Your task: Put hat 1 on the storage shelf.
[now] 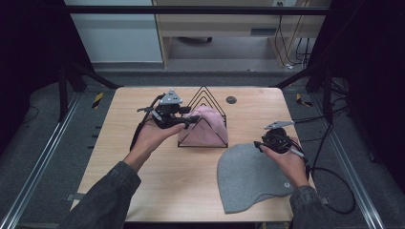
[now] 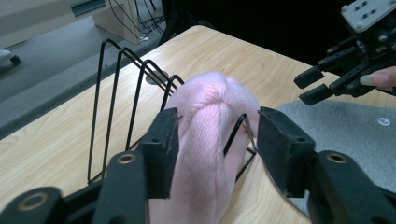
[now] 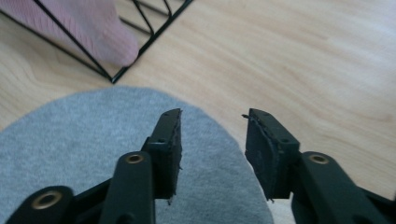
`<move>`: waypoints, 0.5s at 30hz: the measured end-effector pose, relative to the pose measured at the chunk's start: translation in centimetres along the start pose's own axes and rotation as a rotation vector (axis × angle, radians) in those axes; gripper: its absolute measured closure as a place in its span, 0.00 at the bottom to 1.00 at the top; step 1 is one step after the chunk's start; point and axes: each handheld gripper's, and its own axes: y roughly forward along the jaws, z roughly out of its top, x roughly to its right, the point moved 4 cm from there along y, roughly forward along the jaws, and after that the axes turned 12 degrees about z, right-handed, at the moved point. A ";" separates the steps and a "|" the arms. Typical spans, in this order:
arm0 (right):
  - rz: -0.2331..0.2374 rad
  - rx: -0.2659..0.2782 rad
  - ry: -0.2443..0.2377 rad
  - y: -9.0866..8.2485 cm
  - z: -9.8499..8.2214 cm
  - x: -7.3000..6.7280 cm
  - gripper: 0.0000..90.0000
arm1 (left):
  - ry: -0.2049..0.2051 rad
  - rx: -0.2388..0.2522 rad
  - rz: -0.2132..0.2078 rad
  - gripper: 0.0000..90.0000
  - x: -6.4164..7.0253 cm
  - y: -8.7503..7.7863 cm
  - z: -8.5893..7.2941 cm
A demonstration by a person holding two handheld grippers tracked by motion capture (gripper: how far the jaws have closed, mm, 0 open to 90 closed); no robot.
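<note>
- Your left gripper [image 1: 191,119] is up at the black wire rack [image 1: 204,98], with its jaws around the pink beanie [image 1: 210,125] that's draped over the rack's wires.
- In the left gripper view the jaws stand partly apart around the pink beanie [image 2: 210,135]: one pad sits right against the knit, while the other is off it, with a rack wire [image 2: 236,133] showing in the gap (so it's not pinching the beanie).
- The rack with the pink beanie sits near the middle of the wooden table [image 1: 143,181], a bit toward the far side, and the beanie hangs down over the near wires to the tabletop.
- Your right gripper [image 1: 260,143] is over the far right edge of the grey beanie [image 1: 248,176], which lies flat on the table in front of your right hand [image 1: 286,160].
- In the right gripper view the jaws are roughly half open with nothing between them, one over the grey beanie [image 3: 70,135] and the other over bare table [image 3: 303,70].
- The grey beanie lies just beside the rack's near right corner [image 3: 112,79], close but not touching as far as I can tell.
- A small round tag [image 1: 286,185] is on the grey beanie near your right wrist.
- A dark round spot [image 1: 231,99] is on the table past the rack (can't tell what it is).
</note>
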 end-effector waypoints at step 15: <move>0.041 -0.103 0.076 2.3 -0.8 1.9 0.54 | 0.006 -0.079 0.015 0.19 -0.5 -1.8 -3.4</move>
